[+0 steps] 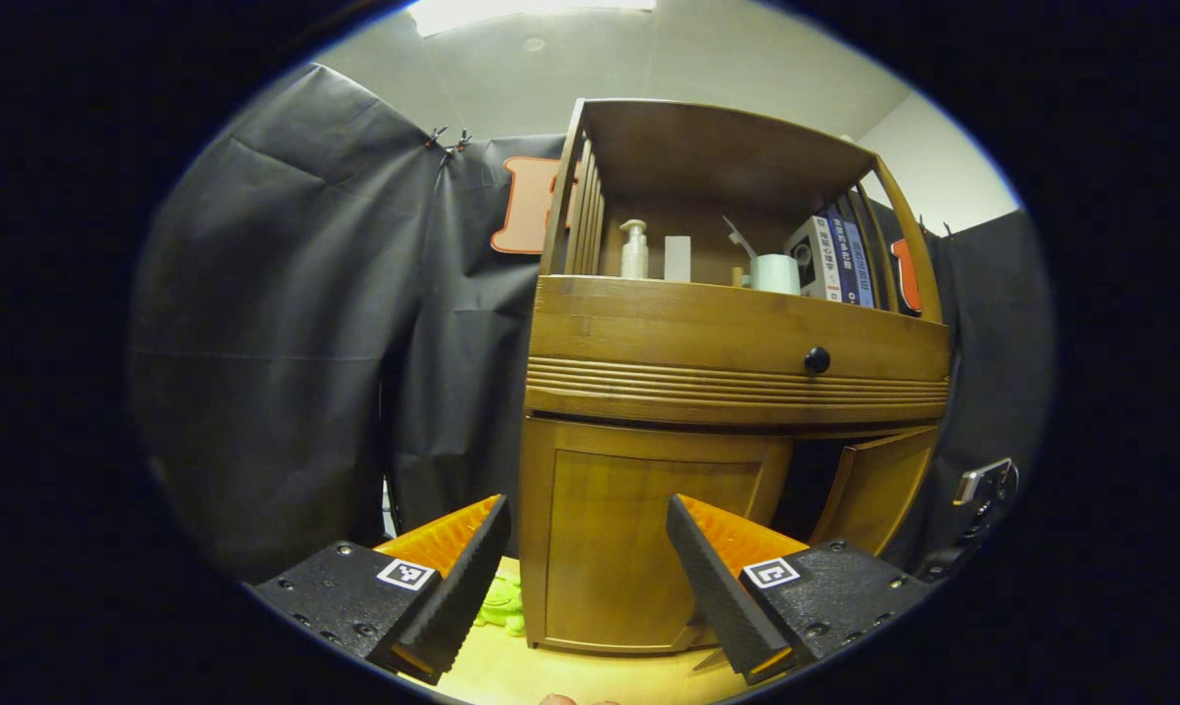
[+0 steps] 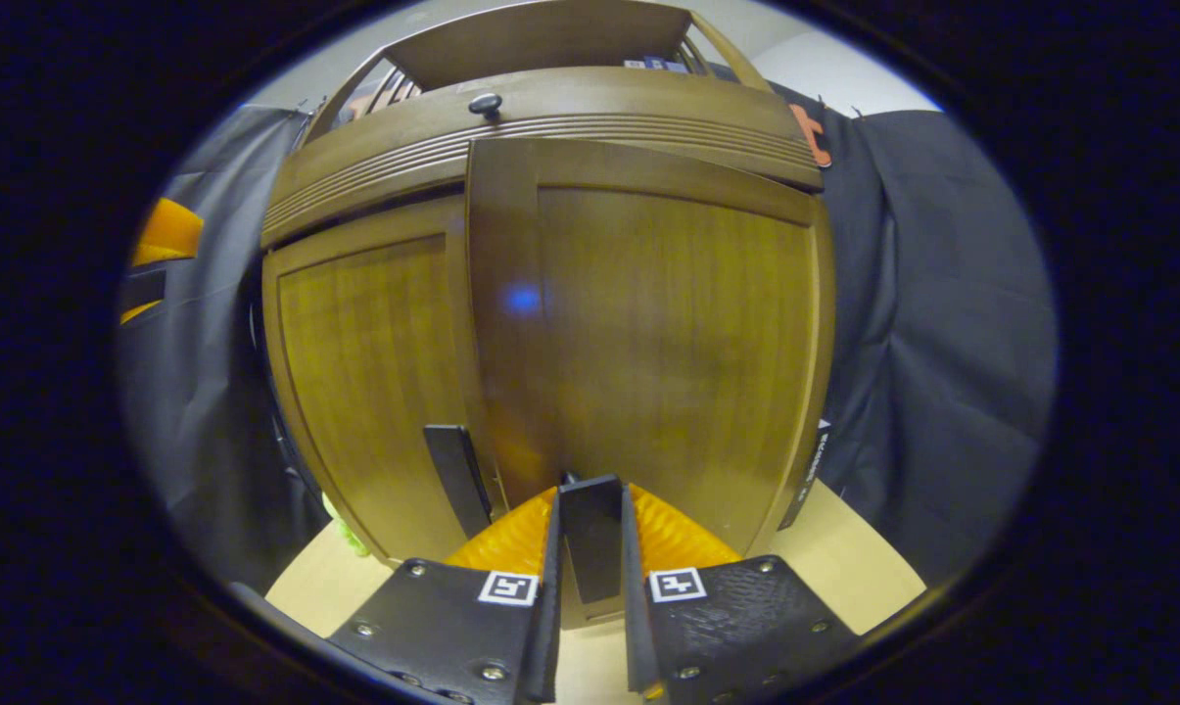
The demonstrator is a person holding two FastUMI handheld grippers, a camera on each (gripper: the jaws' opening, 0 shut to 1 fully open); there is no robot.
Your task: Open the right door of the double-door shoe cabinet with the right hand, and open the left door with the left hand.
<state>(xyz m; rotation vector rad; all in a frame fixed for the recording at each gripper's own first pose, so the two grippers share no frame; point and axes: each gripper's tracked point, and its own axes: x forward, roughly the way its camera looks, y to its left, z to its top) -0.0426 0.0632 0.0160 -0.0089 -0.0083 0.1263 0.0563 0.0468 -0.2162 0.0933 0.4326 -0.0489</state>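
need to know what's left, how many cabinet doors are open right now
1: the right door, swung ajar, its handle between the right gripper's fingers. The left door sits closed.

Black cloth (image 1: pixel 286 323) hung in folds as the booth's wall on both sides, pinned with small clips at its upper edge. Above it rose a pale wall (image 1: pixel 932 166) and a white ceiling (image 1: pixel 570 59), where a bright light panel (image 1: pixel 521 12) glowed at the top. A light wooden tabletop (image 2: pixel 844 558) spread below, and a small green toy (image 1: pixel 501 602) lay on it near the left edge.
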